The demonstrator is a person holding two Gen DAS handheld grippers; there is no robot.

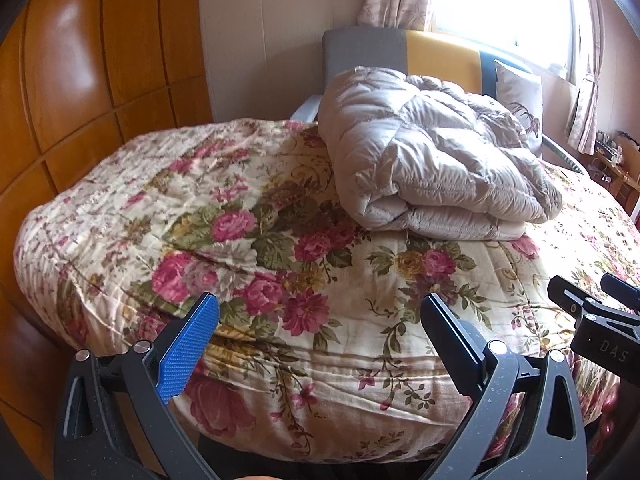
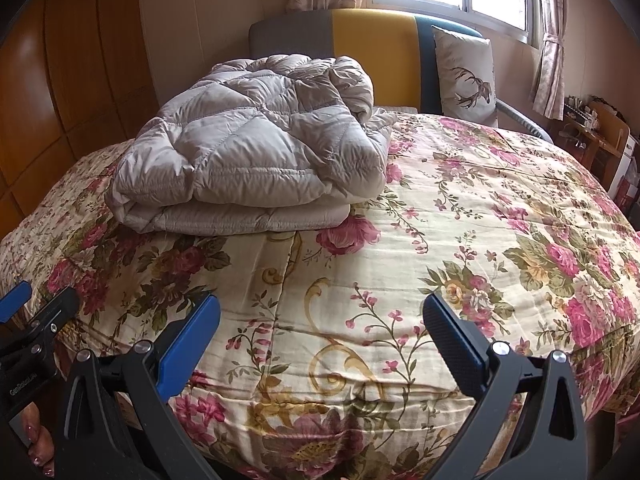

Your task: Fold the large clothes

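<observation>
Bed [image 2: 400,240] under floral quilt fills my view. Grey puffer coat [image 2: 256,160] lies folded on it, toward the headboard. Left gripper [image 1: 320,320] and right gripper [image 2: 320,320] hover at the near edge, fingers spread, empty. Lettering "DAS" on right gripper body; "GenRobot.AI" on left.

Puffy jacket [image 2: 256,160]: quilted grey cloth, slight sheen, lying on the floral bedspread [image 2: 400,264], matt crinkled cotton-like cloth. Wardrobe [image 1: 92,80] left of bedspread: glossy varnished wood. Left gripper [image 1: 320,320]: matt black plastic, textured blue pad [image 1: 188,344].
</observation>
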